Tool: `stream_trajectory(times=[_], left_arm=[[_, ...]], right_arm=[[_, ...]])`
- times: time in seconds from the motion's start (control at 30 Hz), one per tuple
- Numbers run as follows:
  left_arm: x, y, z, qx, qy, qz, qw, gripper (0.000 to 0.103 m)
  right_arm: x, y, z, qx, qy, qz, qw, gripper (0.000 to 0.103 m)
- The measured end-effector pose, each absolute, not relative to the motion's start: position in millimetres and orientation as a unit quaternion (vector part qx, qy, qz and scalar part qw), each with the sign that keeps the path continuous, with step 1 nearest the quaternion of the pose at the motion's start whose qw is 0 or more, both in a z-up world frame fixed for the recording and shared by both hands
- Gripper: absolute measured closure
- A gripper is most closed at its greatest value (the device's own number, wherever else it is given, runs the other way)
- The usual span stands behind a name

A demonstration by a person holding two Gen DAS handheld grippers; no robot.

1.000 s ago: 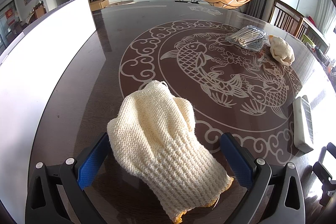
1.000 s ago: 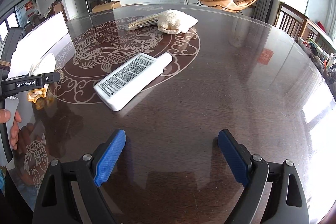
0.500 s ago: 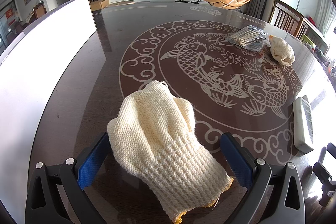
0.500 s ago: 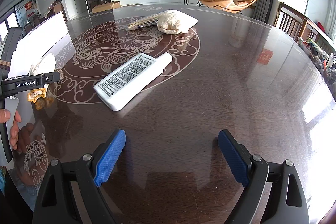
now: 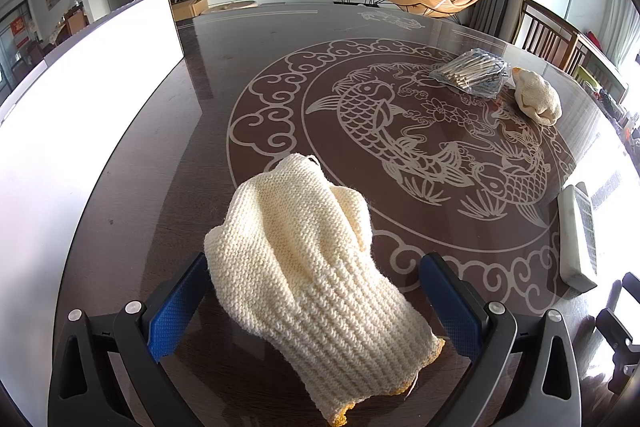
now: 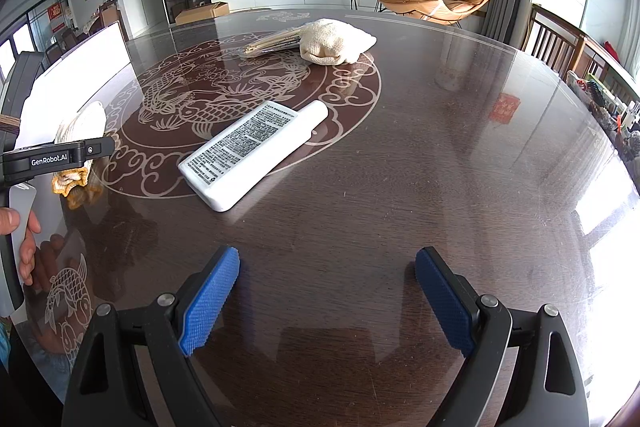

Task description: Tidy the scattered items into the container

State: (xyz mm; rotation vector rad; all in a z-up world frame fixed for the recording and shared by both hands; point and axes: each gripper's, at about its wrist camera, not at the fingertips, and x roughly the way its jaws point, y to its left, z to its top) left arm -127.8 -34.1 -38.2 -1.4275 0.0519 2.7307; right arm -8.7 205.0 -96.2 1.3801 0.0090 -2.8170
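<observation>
Left tongs (image 5: 314, 301) spread wide, blue pads (image 5: 178, 301) on either side of cream knit glove (image 5: 308, 267); left pad at glove's edge, right pad apart from it. Glove lies crumpled on dark glossy surface (image 5: 168, 155) with carp inlay. Far right: clear bag of sticks (image 5: 472, 71), second cream glove (image 5: 538, 98) just beside it. White tube (image 5: 576, 233) near right edge. White container wall (image 5: 80, 99) along left.
</observation>
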Motion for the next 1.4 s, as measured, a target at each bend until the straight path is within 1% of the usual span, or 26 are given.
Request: stream_trajectory(times=[0.73,0.8,0.9,0.97,1.0,1.27,1.4], left_arm=[[-127.4,-34.4,-38.0,-0.463,0.017,0.886,0.03,0.0],[-127.3,-34.5,-37.9,-0.463,0.017,0.886,0.03,0.0],[-127.3,-34.6,-37.8,-0.463,0.017,0.886,0.03,0.0],[-127.2,-34.6,-37.8,-0.463,0.017,0.886,0.03,0.0],[-127.3,-34.6,-37.9,-0.463,0.017,0.886,0.03,0.0],[-127.1,-34.6,-37.9,-0.463,0.017,0.886,0.03,0.0],[-126.7,-34.2,-38.2,-0.464,0.016,0.886,0.027,0.0]], right_arm=[[-9.8,205.0,-96.1,0.442,0.001,-0.897,0.003,0.012],[-15.2,210.4,-93.0,0.442,-0.029,-0.897,0.013,0.012],[-30.1,221.1,-84.0,0.433,-0.119,-0.893,0.032,0.012],[-44.7,217.1,-77.3,0.422,-0.145,-0.894,0.036,0.012],[-54.4,210.7,-76.4,0.424,-0.145,-0.893,0.04,0.012],[-97.7,152.0,-89.6,0.45,-0.076,-0.89,-0.011,0.012],[-96.6,136.3,-95.3,0.452,-0.002,-0.892,-0.013,0.013]])
